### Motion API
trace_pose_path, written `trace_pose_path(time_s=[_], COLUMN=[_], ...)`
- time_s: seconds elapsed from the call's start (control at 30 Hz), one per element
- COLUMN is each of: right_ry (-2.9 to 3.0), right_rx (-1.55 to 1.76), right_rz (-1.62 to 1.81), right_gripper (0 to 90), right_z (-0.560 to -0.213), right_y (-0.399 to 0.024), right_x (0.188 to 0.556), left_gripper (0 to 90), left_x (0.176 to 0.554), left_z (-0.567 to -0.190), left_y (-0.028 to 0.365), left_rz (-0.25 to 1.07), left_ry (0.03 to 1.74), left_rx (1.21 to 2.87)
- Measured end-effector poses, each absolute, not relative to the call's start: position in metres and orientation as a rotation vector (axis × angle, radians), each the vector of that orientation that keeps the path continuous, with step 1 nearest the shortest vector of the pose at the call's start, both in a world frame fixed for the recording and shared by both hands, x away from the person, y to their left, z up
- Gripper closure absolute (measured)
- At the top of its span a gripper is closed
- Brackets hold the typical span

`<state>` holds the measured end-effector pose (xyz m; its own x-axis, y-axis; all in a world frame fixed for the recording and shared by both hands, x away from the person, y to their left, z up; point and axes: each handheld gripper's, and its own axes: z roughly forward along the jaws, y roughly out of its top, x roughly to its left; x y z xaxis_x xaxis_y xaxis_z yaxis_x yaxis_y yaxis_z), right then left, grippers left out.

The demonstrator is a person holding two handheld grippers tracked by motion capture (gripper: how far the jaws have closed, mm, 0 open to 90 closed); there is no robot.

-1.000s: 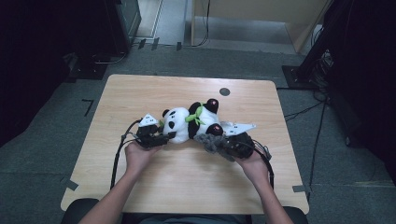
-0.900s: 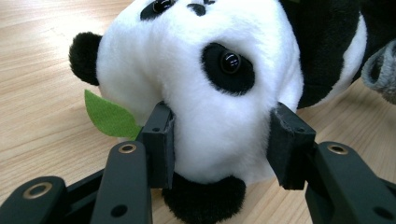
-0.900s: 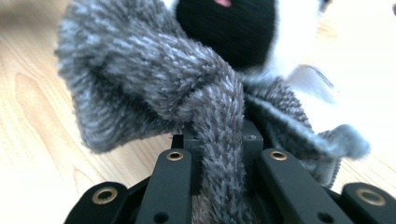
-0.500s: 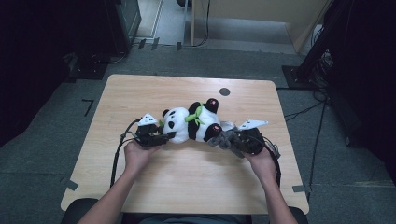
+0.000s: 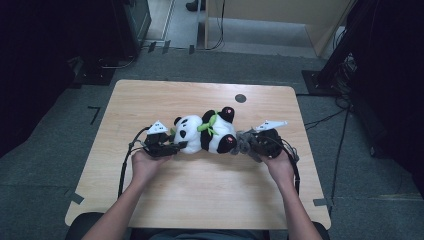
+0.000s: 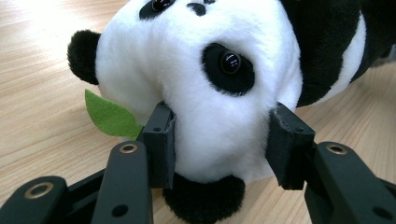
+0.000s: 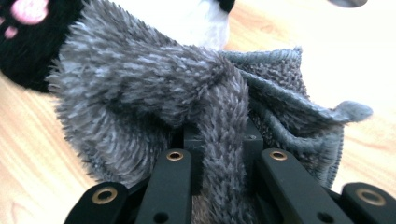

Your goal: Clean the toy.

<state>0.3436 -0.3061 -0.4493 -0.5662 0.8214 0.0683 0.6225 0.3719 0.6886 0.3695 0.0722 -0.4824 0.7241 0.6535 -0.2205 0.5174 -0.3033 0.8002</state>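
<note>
A black-and-white panda plush [image 5: 205, 134] with a green scarf lies on its side in the middle of the wooden table [image 5: 200, 190]. My left gripper [image 5: 176, 146] is shut on the panda's head [image 6: 210, 84], its pads [image 6: 161, 140] pressing into the white fur on both sides. A green felt leaf [image 6: 109, 115] sticks out beside the head. My right gripper [image 5: 246, 145] is shut on a grey fuzzy cloth [image 7: 154, 84] at the panda's feet. In the right gripper view a black foot with a pink pad [image 7: 23, 28] lies just past the cloth [image 5: 242, 144].
A small black round mark [image 5: 240, 98] sits on the table near its far edge. Cables trail from both grippers toward the person. Dark equipment and floor cables surround the table, with bare wood in front of and behind the plush.
My right gripper has moved to the right with the grey cloth, drawing it out from the panda's legs. The left gripper and the panda's head have stayed in place.
</note>
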Motion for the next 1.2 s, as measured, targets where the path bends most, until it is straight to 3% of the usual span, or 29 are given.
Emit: trace_pose_path(time_s=[0.47,1.2], right_ry=[2.245,2.086], right_rx=[1.279,1.553], right_rz=[1.116,1.011], right_gripper=[80.6,79.8], right_z=[-0.427,-0.476], right_y=[-0.313,-0.377], right_x=[0.344,0.371], left_gripper=[51.8,49.1], left_x=[0.368,0.369], left_z=[-0.478,-0.479], left_y=[0.077,0.078], left_rz=[0.163,0.169], left_ry=[0.875,0.894], left_rx=[1.987,1.971])
